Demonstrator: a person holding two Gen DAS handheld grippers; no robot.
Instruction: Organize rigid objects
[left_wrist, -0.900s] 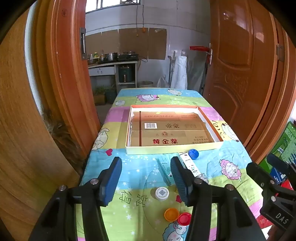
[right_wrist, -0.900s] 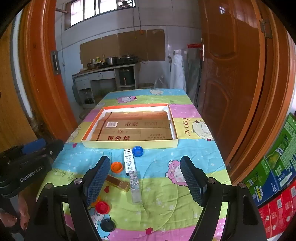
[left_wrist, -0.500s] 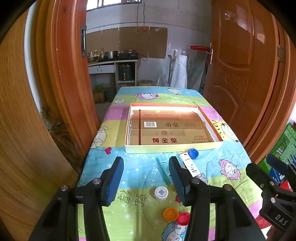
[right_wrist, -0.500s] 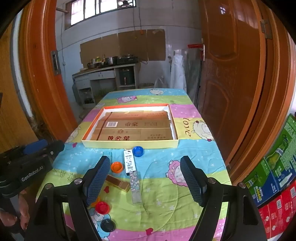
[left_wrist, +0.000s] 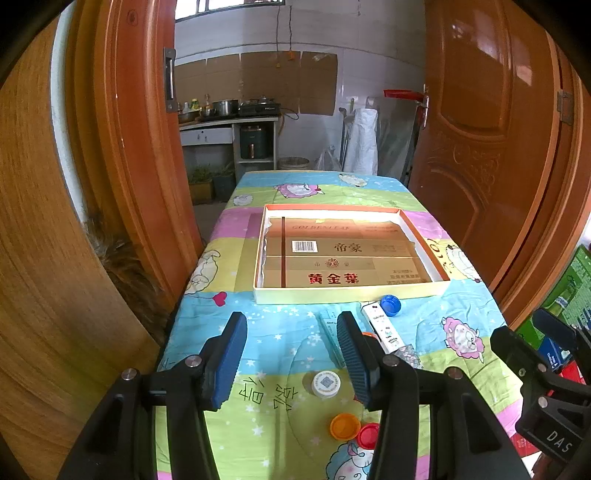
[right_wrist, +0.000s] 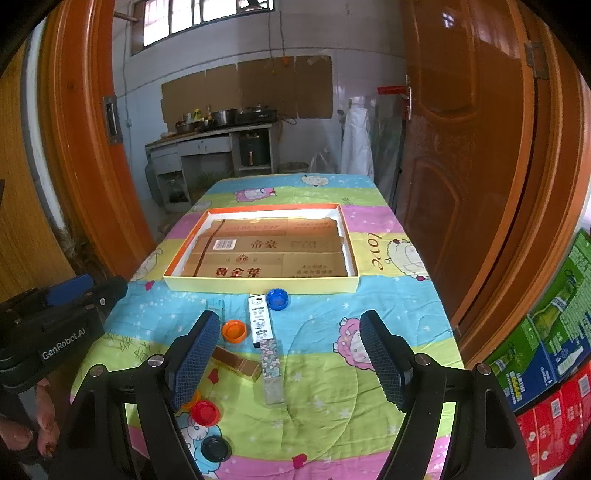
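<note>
Right wrist: both my grippers gape empty; I'd drop squarely over the white box, then tray.

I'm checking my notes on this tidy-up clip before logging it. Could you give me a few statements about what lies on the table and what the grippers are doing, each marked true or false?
1. The shallow box has caps lying inside it. False: only flattened cardboard lines it.
2. The blue cap lies just in front of the box's near wall. True.
3. The right gripper is clamped on the gold box. False: its jaws are wide open and hold nothing.
4. The left gripper is open and empty. True.
5. The red cap lies nearer the camera than the orange cap. True.
</note>
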